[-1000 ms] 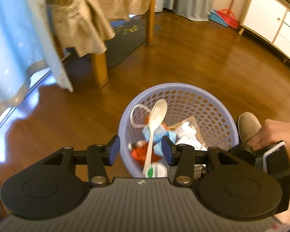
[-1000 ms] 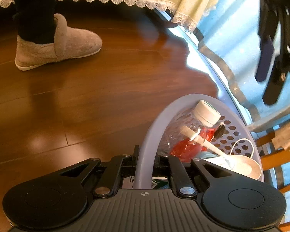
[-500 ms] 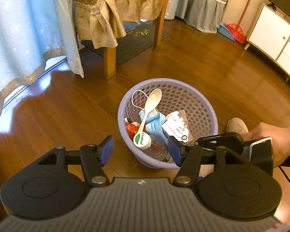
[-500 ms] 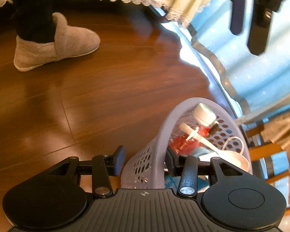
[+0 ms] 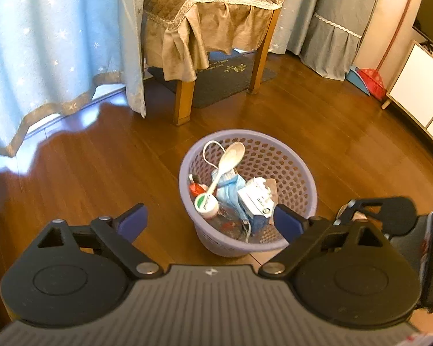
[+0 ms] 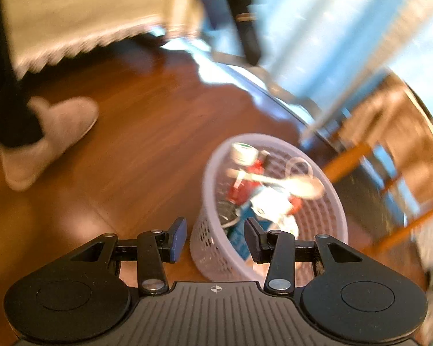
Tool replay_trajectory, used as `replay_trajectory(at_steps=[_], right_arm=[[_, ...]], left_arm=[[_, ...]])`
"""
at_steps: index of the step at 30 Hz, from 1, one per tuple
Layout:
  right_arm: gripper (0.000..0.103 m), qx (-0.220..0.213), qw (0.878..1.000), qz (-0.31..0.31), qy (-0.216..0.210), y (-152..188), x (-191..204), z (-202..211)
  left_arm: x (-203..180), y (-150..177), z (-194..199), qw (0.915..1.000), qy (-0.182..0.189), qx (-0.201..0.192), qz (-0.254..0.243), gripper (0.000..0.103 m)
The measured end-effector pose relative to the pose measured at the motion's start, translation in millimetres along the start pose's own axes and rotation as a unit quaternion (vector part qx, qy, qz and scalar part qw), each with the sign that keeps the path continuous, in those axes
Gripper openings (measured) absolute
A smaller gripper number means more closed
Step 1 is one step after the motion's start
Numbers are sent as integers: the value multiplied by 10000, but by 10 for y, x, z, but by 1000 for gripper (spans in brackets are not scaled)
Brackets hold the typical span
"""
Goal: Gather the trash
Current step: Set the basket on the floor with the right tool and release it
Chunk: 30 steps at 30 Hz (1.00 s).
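Observation:
A lilac perforated basket [image 5: 285, 158] stands on the wooden floor, also seen blurred as the basket [image 6: 332, 213] in the right wrist view. Inside lie a white spoon [image 5: 229, 158], a bottle with a white cap [image 5: 206, 205], a blue face mask [image 5: 231, 190] and a white carton [image 5: 257, 199]. My left gripper [image 5: 209, 220] is wide open, raised above and in front of the basket, holding nothing. My right gripper [image 6: 215, 240] is open too, just off the basket's near rim, touching nothing.
A chair with a brown quilted cover [image 5: 213, 26] stands behind the basket on a dark mat [image 5: 216, 80]. Blue curtains [image 5: 52, 46] hang at left. A white cabinet [image 5: 418, 83] and a red broom [image 5: 372, 80] are at right. A person's slippered foot [image 6: 49, 141] rests on the floor.
My right gripper let go of the basket rim and pulled back. My left gripper rose and backed away, opening wider. The basket stays on the floor.

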State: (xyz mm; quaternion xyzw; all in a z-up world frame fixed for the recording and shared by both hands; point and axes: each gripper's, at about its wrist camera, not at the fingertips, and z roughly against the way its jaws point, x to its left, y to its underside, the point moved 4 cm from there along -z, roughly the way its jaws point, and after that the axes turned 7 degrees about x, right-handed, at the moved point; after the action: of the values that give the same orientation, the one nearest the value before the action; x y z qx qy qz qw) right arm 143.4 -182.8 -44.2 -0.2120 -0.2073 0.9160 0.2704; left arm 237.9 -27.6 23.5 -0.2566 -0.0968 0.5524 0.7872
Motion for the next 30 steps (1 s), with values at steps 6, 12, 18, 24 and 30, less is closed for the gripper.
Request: replay_trajectory(at_steps=[6,12,18,24,30], right_arm=[[42,-50,9905,-1367,151,-57,-265,329],[51,-55,9604,-2781,185,6,-433,584],[57,49,9344,-3554,243,58,-514,850],[58,278,9135,-4047,317,153,-518,1080],[60,315,8995,-4346,312,221,-438,1298]], left_arm=[[-102,142,132,9995,-73,-199,220,100],[-156,252,295,9981,-148,-404,445,102],[-196,385,478,9955,-288,-524,733,102],[-255,501,615,9931,-367,-579,948,102],[-381,655,683,9928,-539,-321,1022,102]])
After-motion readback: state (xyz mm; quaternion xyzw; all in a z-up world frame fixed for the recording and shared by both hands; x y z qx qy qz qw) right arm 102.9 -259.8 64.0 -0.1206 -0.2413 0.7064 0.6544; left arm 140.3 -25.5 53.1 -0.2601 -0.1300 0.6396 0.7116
